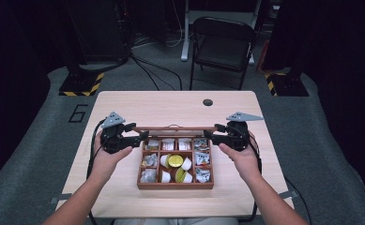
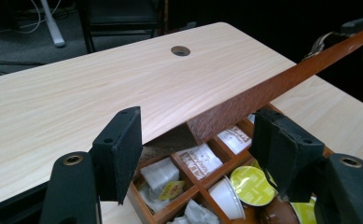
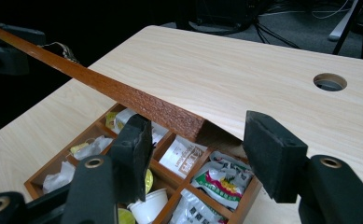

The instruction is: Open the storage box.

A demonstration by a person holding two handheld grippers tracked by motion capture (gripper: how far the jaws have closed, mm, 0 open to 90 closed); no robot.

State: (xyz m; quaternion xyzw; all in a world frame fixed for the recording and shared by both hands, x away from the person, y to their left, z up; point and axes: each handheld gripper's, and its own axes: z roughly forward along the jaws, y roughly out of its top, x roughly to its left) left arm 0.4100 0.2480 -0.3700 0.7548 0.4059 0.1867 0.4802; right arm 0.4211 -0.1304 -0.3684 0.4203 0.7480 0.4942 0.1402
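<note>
Light wood table (image 1: 124,101) with cable hole (image 1: 208,102), grey carpet floor (image 1: 34,154), black folding chair (image 1: 222,44) far side, dark surroundings.

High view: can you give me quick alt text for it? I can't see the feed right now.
Two hand-held grippers, left and right, flank the raised wooden lid of a compartmented box on a light wood table, one at each end. The open box shows sachets and small cups, one with a gold lid. A dark chair stands beyond the table.
</note>
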